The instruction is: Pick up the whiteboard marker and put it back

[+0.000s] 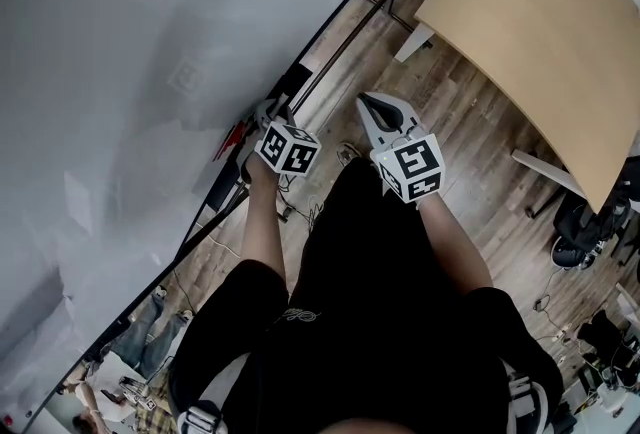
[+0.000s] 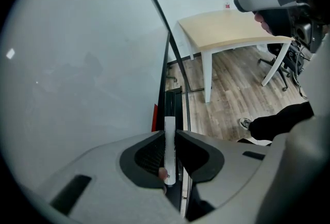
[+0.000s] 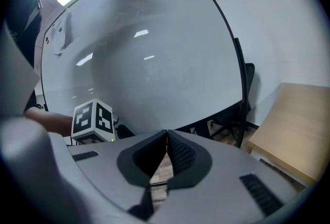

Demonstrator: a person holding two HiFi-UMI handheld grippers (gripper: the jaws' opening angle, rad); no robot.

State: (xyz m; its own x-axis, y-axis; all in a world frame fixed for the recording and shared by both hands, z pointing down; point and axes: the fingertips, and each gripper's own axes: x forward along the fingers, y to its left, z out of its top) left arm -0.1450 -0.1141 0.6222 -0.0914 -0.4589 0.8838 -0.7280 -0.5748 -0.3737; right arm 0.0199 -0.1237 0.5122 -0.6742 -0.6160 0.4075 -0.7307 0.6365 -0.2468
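The whiteboard marker (image 2: 169,124) has a white barrel and a black far end. My left gripper (image 2: 169,134) is shut on it, with the marker running straight out between the jaws. Its black end hangs just over the dark tray ledge (image 2: 176,98) along the bottom of the whiteboard (image 2: 77,63); whether it touches I cannot tell. In the head view the left gripper (image 1: 266,116) is down at the board's lower edge, and the marker is hidden there. My right gripper (image 1: 373,106) hovers beside it, away from the board, jaws shut on nothing (image 3: 166,133).
A red object (image 2: 154,117) lies on the ledge by the marker's tip. A light wooden table (image 1: 540,32) stands to the right on the wood floor, with an office chair (image 1: 590,222) beyond it. The board's black stand bars (image 1: 345,37) run along the floor.
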